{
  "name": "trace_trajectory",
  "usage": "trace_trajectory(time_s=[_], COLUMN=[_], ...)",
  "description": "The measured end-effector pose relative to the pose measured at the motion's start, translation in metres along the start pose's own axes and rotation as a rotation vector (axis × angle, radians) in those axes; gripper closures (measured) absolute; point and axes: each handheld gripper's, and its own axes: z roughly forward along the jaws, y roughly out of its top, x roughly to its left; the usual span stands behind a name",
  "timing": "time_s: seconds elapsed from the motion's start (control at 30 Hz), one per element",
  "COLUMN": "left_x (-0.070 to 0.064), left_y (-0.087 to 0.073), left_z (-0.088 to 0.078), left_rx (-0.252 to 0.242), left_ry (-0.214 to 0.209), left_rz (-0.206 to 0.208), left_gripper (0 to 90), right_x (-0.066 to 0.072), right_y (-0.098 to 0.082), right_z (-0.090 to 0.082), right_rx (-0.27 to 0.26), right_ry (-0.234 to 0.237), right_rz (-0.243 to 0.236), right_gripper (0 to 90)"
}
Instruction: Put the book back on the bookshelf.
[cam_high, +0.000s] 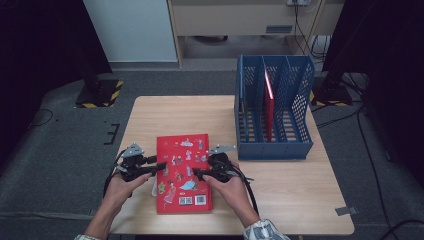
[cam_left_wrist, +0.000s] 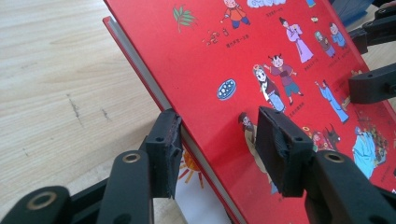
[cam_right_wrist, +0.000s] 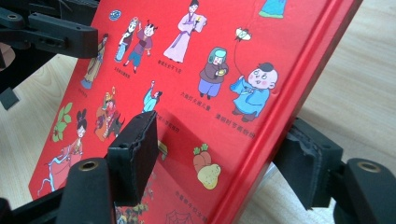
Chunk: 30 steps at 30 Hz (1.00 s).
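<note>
Two pairs of tongs flank a red picture book (cam_high: 183, 172) in the high view, the left tongs (cam_high: 161, 167) at its left edge and the right tongs (cam_high: 198, 173) at its right edge, near the person's side of the wooden table (cam_high: 280, 195); a blue slotted file rack (cam_high: 273, 107) stands well apart at the far right of the table, with another red book (cam_high: 269, 102) already upright in its middle slot; the picture book seems destined for that rack, so judging from this the work is at its start, with the lift, the carry and the slotting all left. In the left gripper view the left tongs (cam_left_wrist: 217, 149) stand spread, one jaw under the page edge and one over the cover of the picture book (cam_left_wrist: 261, 56), straddling it rather than clamping it. In the right gripper view the right tongs (cam_right_wrist: 219, 163) likewise straddle the spine edge of the picture book (cam_right_wrist: 196, 70), jaws parted, not yet pressed home; the book looks tilted off the table there.
</note>
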Motion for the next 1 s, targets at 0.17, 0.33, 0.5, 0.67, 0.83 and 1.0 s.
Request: trace_trajectory(time_s=[0.17, 0.33, 0.5, 0.67, 0.83, 1.0], left_x=[0.0, -0.002, -0.001, -0.002, -0.002, -0.002], left_y=[0.003, 0.007, 0.007, 0.01, 0.011, 0.011], left_z=[-0.004, -0.006, -0.006, -0.009, -0.01, -0.01], left_rx=[-0.022, -0.04, -0.038, -0.048, -0.054, -0.054], left_ry=[0.005, 0.017, 0.02, 0.025, 0.027, 0.025], left_rz=[-0.001, 0.002, 0.004, 0.005, 0.012, 0.009], left_gripper=[52.9, 54.3, 54.6, 55.4, 56.0, 56.2], right_x=[-0.001, -0.001, -0.002, -0.002, -0.002, -0.002], right_y=[0.007, 0.012, 0.014, 0.017, 0.021, 0.022], right_z=[-0.005, -0.007, -0.008, -0.01, -0.013, -0.013], right_rx=[-0.018, -0.033, -0.03, -0.033, -0.029, -0.031], right_ry=[-0.008, -0.012, -0.008, -0.003, -0.011, -0.01], right_rz=[-0.007, -0.008, -0.006, -0.011, -0.029, -0.033], right_gripper=[36.6, 38.1, 39.0, 40.8, 41.3, 41.9])
